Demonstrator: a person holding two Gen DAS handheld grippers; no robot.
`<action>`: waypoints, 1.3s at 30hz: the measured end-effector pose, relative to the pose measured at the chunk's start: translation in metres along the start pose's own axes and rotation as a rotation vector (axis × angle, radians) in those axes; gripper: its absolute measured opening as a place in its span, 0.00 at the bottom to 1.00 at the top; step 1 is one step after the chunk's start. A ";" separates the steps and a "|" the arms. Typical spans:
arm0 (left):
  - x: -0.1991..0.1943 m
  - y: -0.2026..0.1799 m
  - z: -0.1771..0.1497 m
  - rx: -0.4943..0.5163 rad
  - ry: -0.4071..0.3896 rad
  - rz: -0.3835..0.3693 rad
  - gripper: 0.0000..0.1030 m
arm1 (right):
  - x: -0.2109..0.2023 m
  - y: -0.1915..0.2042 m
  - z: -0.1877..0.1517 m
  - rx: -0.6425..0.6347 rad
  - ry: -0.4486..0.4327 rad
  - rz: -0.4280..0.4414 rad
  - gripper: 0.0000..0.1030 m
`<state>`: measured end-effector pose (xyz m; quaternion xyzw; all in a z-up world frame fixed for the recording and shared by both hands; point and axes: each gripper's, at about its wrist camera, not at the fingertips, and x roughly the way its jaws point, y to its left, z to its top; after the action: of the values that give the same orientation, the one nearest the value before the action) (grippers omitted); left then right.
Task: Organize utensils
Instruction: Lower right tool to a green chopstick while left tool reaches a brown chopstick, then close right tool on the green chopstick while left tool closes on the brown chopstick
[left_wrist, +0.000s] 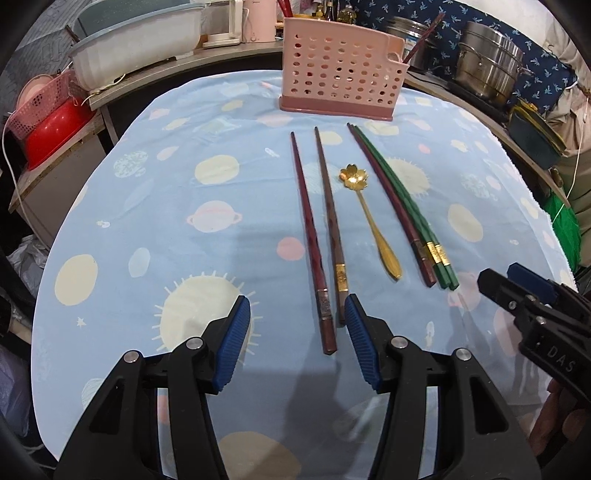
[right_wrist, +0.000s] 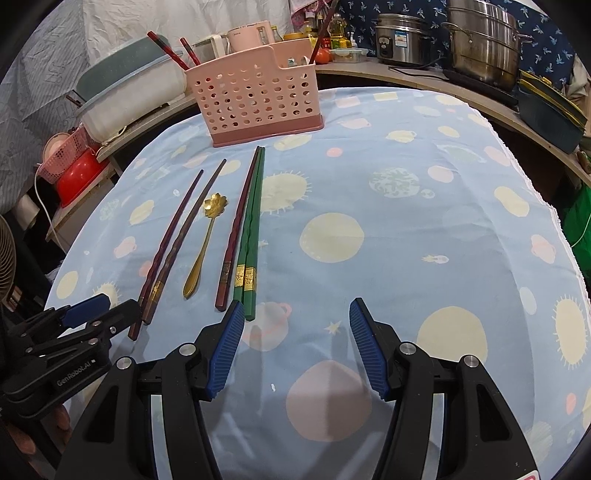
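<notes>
On the blue planet-print cloth lie two dark red-brown chopsticks (left_wrist: 308, 229), a gold flower-bowl spoon (left_wrist: 384, 243), a third dark red chopstick (left_wrist: 390, 206) and two green chopsticks (left_wrist: 403, 201), side by side. Behind them stands the pink perforated holder (left_wrist: 340, 70), with a few chopsticks inside. My left gripper (left_wrist: 296, 297) is open low over the cloth, and the near ends of the two red-brown chopsticks lie between its fingers, untouched. My right gripper (right_wrist: 297, 302) is open over bare cloth, its left fingertip beside the green chopsticks (right_wrist: 255, 221). The spoon (right_wrist: 201, 254) and holder (right_wrist: 255, 99) also show there.
Behind the table a counter carries a large tub (left_wrist: 136, 48), steel pots (right_wrist: 484, 44) and a rice cooker (right_wrist: 402, 37). A red basin and pink basket (left_wrist: 51, 110) sit low at the left. The cloth's right half (right_wrist: 424, 221) holds nothing.
</notes>
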<state>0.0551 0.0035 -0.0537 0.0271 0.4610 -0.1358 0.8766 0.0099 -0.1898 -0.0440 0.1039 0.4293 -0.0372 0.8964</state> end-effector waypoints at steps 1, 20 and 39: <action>0.002 0.002 -0.001 -0.010 0.009 0.005 0.47 | 0.000 0.000 0.000 -0.001 0.000 0.000 0.56; 0.014 0.012 0.009 -0.015 0.010 0.045 0.38 | 0.018 0.018 0.006 -0.087 0.027 -0.013 0.43; 0.018 0.013 0.013 -0.017 0.006 0.039 0.38 | 0.036 0.021 0.017 -0.102 0.040 -0.026 0.37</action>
<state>0.0789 0.0104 -0.0617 0.0289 0.4643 -0.1147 0.8777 0.0492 -0.1722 -0.0583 0.0531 0.4496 -0.0250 0.8913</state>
